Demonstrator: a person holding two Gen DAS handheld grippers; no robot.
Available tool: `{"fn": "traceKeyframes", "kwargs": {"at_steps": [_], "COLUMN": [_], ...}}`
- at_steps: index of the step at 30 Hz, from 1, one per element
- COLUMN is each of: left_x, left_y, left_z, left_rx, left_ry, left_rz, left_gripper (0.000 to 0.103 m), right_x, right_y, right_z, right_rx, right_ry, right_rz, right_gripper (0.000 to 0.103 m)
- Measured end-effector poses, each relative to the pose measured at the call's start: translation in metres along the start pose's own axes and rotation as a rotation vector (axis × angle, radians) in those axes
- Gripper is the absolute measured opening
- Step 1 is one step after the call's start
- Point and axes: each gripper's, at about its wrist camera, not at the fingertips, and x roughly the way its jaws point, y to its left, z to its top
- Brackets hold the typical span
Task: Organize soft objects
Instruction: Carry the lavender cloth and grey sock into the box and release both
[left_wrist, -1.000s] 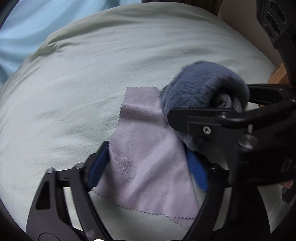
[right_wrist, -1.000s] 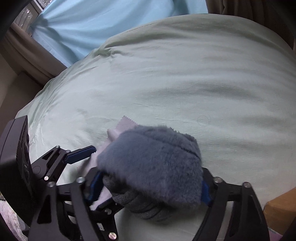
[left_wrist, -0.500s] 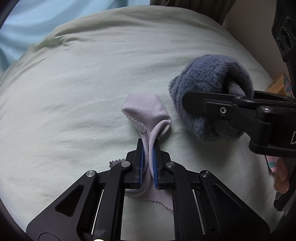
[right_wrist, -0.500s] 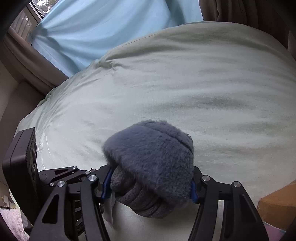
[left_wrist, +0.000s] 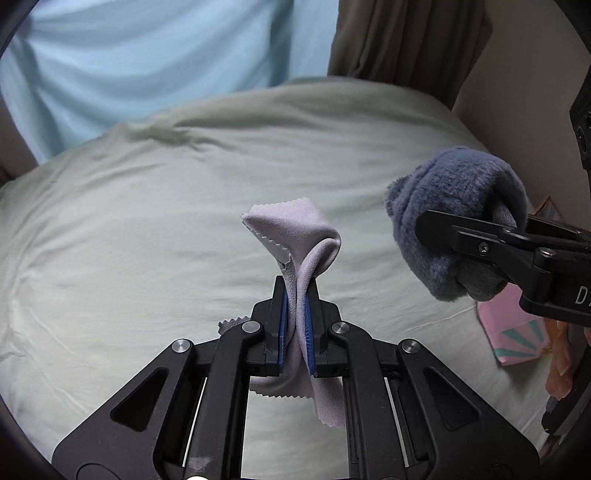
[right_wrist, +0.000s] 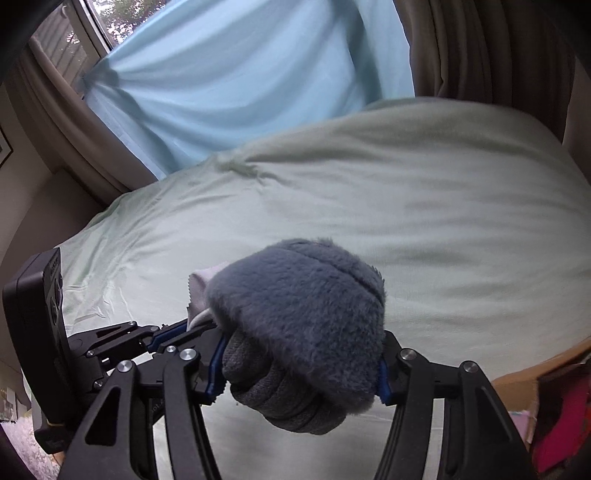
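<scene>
1. Where any writing shows, it is one white letter "D" on the body of the right tool (left_wrist: 461, 240), cut off at the frame edge in the left wrist view; no brand can be read.
2. One left tool (left_wrist: 296, 317): blue-padded fingers pressed together, pinching one lilac cloth.
3. One lilac cloth (left_wrist: 295, 236), zigzag-edged, bunched above the fingers and hanging below them, lifted clear of the bed.
4. One right tool, seen also at (right_wrist: 299, 365): fingers part-spread, gripping one grey-blue fuzzy sock from both sides.
5. One grey-blue fuzzy sock (right_wrist: 299, 314), rolled, knit inner face showing underneath, held above the bed, just right of the cloth and apart from it.
6. One bed (left_wrist: 147, 240), pale green cover.
7. One light blue curtain (right_wrist: 229, 85); one brown curtain (left_wrist: 406, 40).
8. One pink patterned box (left_wrist: 513, 332), beside the bed.
</scene>
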Motion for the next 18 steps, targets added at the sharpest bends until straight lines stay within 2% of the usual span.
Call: {"fn": "traceKeyframes", "kwargs": {"at_steps": [10, 12, 18], "left_x": [-0.129, -0.149, -0.199], "left_y": [-0.025, -0.034, -0.079], "left_z": [0.034, 0.042, 0.06], "left_rx": [-0.004, 0.017, 0.036], "left_ry": [-0.112, -0.141, -0.204], "left_rz": [0.012, 0.029, 0.017], "left_gripper": [0.007, 0.007, 0.007], "right_x": [-0.118, -0.141, -0.209], "right_y": [0.041, 0.043, 0.034], "right_z": [0.01, 0.011, 0.017], "right_rx": [0.018, 0.031, 0.031], "right_ry": [-0.081, -0.099, -0.161], "right_rz": [-0.03, -0.03, -0.063], "right_gripper": [0.056, 0.056, 0.056]}}
